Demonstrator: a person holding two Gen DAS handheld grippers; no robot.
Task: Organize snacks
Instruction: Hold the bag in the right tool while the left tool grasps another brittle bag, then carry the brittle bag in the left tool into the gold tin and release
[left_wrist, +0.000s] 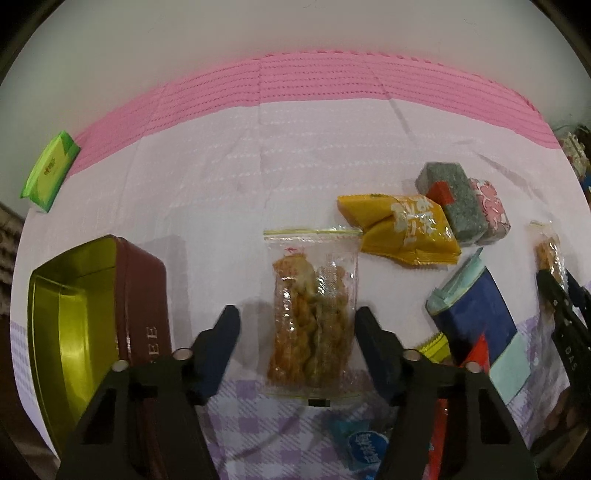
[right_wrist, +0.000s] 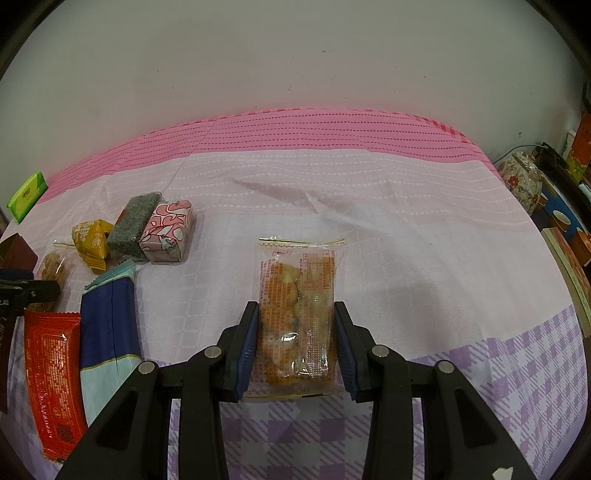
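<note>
I work over a cloth-covered counter, and I place everything from the open brown tin with its gold inside. In my left wrist view a clear packet of fried twists lies flat just to the right of the tin, and my left gripper straddles its lower half; the jaws stand apart, the right one at the packet's edge and the left one still clear of it, so I have no grip yet. My right gripper is clamped on a second clear packet of the same sort, well to the right of the tin, past the loose pile: a yellow packet, a grey bar, a pink parcel and a blue pack all lie between. The step, as I judge it, is to take the left packet and carry it into the tin. To do it well I should centre the jaws on the thick middle of the twists, not the thin film border, close gently so nothing crushes, lift straight up, and clear the tin's near wall before lowering. The film is slippery, so a shallow pinch may slide off.
</note>
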